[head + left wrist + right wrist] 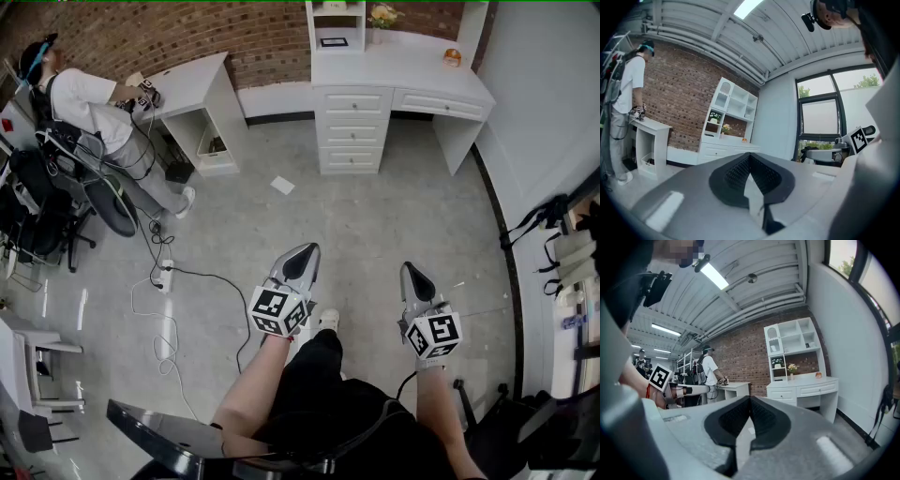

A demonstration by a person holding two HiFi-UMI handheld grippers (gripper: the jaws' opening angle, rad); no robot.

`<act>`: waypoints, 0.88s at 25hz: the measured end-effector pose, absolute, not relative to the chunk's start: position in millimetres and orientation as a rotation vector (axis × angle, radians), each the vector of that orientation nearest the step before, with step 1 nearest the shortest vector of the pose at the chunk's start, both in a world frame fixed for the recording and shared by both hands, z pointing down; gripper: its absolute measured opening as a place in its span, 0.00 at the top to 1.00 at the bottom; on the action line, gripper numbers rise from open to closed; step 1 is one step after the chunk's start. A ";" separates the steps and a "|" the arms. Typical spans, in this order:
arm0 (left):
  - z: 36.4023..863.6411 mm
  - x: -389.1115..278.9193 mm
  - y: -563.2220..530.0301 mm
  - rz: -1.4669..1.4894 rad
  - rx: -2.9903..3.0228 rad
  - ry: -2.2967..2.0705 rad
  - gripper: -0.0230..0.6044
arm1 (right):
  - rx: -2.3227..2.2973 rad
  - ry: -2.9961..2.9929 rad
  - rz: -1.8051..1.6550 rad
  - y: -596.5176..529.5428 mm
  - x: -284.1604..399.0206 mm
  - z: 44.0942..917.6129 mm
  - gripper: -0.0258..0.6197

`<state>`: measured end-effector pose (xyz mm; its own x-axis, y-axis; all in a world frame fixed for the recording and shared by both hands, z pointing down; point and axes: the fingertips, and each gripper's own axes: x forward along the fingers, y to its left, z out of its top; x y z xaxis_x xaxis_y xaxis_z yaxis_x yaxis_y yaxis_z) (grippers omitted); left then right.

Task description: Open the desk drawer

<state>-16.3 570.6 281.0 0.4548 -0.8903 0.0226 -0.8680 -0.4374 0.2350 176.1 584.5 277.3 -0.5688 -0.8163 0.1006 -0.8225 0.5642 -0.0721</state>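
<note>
Head view, left to right.

At ten o'clock a person (89,103) in a white shirt stood at a small white table (192,80) set against the brick wall (141,33). At nine o'clock a power strip (164,275) lay on the grey floor (394,216) with its cords looping around it. A scrap of paper (282,185) lay at eleven o'clock, near the foot of the desk.

We held the left gripper (307,249) level above the floor, pointing to twelve o'clock. In its own view the jaws met tip to tip with nothing between them.

The desk (403,67) stood at twelve to one o'clock against the wall, well apart from both grippers. Its stack of drawers (352,131) was at the left end. The wide drawer (439,105) sat under the top on the right. Every front we saw lay flush, so all were closed. On the desktop were a shelf unit (336,23), flowers (382,14) and a small orange thing (452,56).

The right gripper (411,269) pointed the same way, beside the left one. Its jaws were pressed together and held nothing.

At three o'clock dark bags (562,244) hung by the right wall.
</note>
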 end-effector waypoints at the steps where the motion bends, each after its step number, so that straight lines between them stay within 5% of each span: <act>1: 277.7 -17.7 558.5 -0.160 2.496 -1.528 0.96 | 1.437 -2.724 0.172 572.4 175.9 276.4 0.96; 22: 295.5 -55.4 359.2 -0.122 2.495 -1.447 0.96 | 1.524 -2.658 0.288 381.3 144.3 300.1 0.96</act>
